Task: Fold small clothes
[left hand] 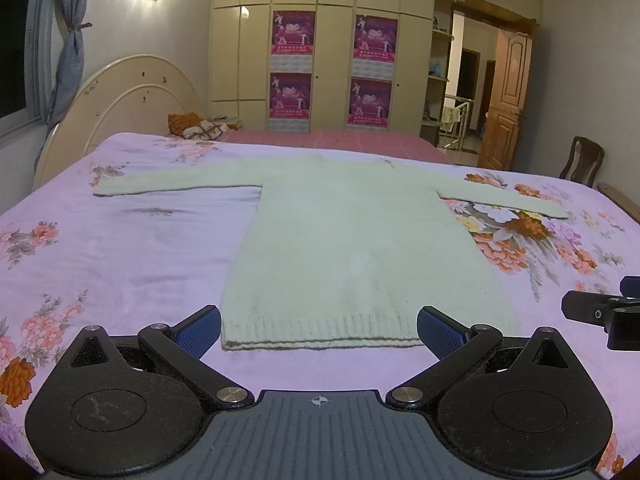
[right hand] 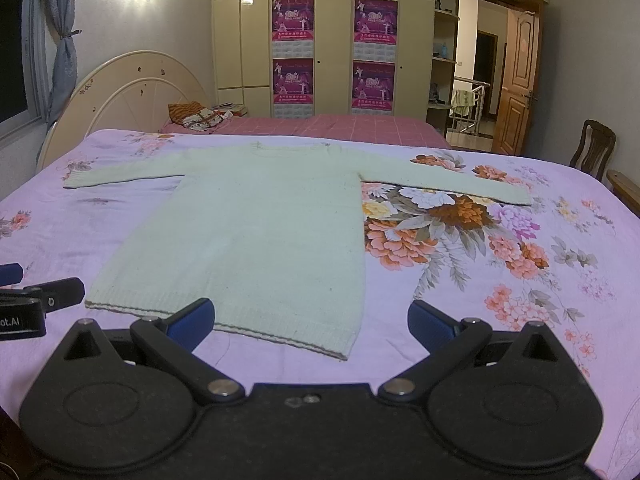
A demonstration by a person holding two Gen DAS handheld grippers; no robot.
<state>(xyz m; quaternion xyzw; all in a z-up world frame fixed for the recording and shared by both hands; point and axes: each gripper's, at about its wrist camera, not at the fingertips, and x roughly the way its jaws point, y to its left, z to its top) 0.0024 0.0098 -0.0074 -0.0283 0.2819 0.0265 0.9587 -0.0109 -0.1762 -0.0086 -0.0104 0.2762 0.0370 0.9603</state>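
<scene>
Left gripper (left hand: 319,330) held low just before sweater hem, jaws spread wide, nothing gripped; right gripper (right hand: 311,322) likewise spread, aimed at hem's right corner. Sweater (left hand: 344,248) laid flat on flowered bedsheet (left hand: 120,248), sleeves stretched sideways, likely so folding can be started from hem

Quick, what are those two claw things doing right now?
Left gripper: open, holding nothing, near the pale green knitted sweater's hem.
Right gripper: open, holding nothing.

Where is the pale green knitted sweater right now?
The pale green knitted sweater lies flat on the floral lilac bedspread, sleeves spread, hem nearest both open grippers.
</scene>
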